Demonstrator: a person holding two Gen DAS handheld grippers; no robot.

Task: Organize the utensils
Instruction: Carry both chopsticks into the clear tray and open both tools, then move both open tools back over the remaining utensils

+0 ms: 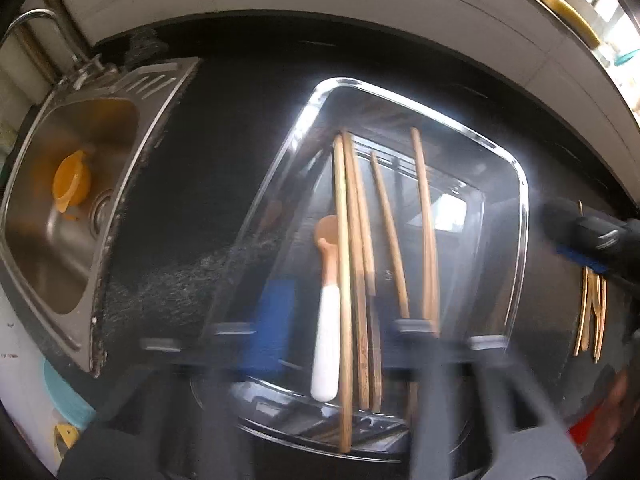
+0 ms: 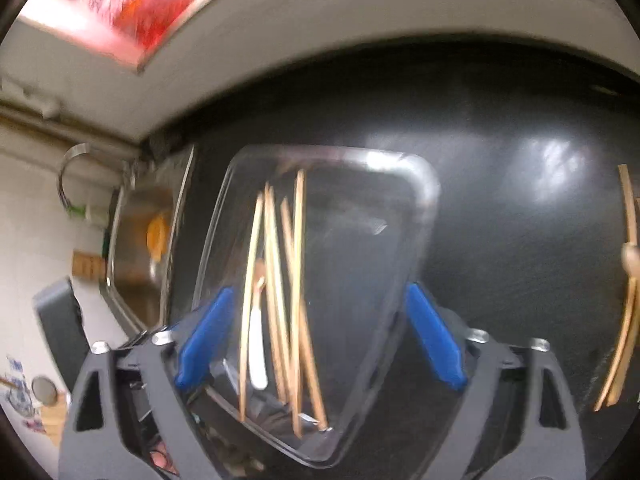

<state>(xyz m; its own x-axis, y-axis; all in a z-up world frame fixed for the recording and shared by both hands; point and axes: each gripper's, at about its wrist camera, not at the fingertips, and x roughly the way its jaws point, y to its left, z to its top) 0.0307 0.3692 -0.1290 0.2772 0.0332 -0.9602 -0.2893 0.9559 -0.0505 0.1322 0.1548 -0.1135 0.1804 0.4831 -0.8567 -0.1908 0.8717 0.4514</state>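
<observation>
A clear glass tray (image 1: 520,184) stands on the black counter and holds several wooden chopsticks (image 1: 424,220) and a spoon with a white handle (image 1: 326,344). My left gripper (image 1: 324,320) hovers over the tray's near end, blurred, jaws apart, one blue pad (image 1: 272,320) showing. In the right wrist view the tray (image 2: 424,184) lies under my right gripper (image 2: 320,336), whose blue pads (image 2: 436,336) stand wide apart and touch nothing. Its chopsticks (image 2: 296,280) run lengthwise between them. The right gripper (image 1: 592,236) also shows at the tray's right side.
A steel sink (image 1: 132,92) with an orange lid (image 1: 72,184) and a faucet (image 1: 36,20) lies left of the tray. More chopsticks (image 1: 592,312) rest on the counter to the right, with a wooden spoon (image 2: 630,260) among them. A white tiled wall runs behind.
</observation>
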